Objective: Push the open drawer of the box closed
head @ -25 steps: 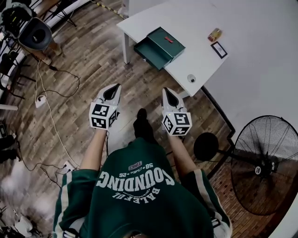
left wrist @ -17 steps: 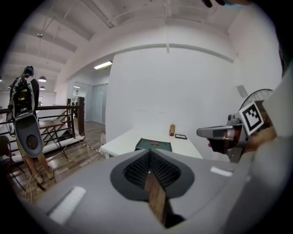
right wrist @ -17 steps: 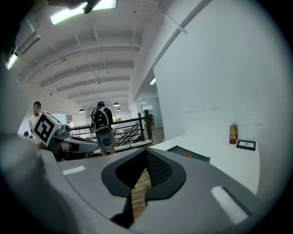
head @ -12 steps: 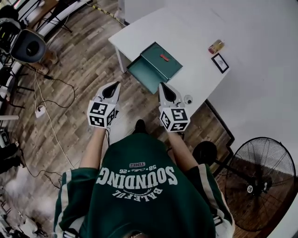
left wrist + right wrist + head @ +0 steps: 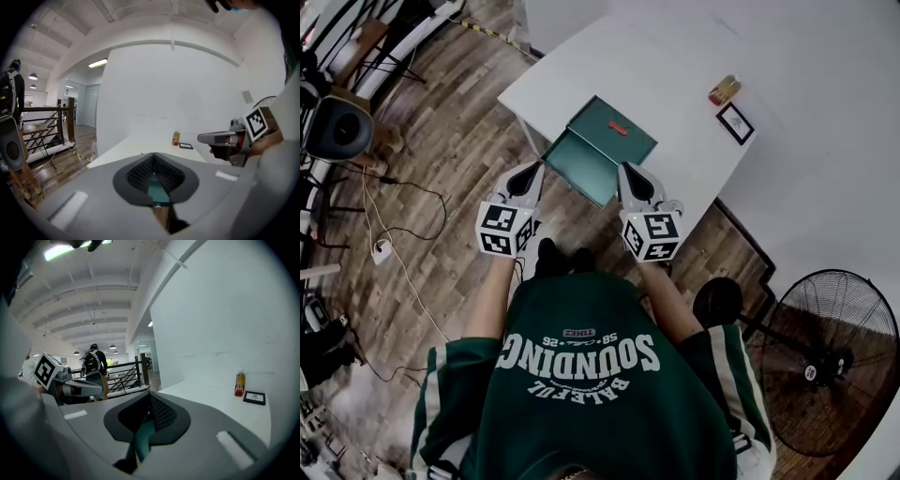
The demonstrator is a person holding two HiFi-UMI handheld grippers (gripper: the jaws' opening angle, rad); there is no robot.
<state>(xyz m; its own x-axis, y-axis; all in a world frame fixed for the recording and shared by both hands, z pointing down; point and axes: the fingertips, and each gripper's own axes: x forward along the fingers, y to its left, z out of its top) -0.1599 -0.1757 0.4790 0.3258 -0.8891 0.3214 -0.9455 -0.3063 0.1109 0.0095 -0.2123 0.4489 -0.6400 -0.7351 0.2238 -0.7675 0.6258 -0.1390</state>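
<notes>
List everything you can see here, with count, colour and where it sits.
table: one, white, upper middle
box: one, green, on the table's near edge
drawer: one, green, open, sticking out toward the person
tab: one, red, on the box top
bottle: one, yellow-red, far on the table
picture frame: one, black, beside the bottle
fan: one, black, floor at right
left gripper: one, grey, fingers shut, near the drawer's left corner
right gripper: one, grey, fingers shut, near its right corner
sweatshirt: one, green, on the person
</notes>
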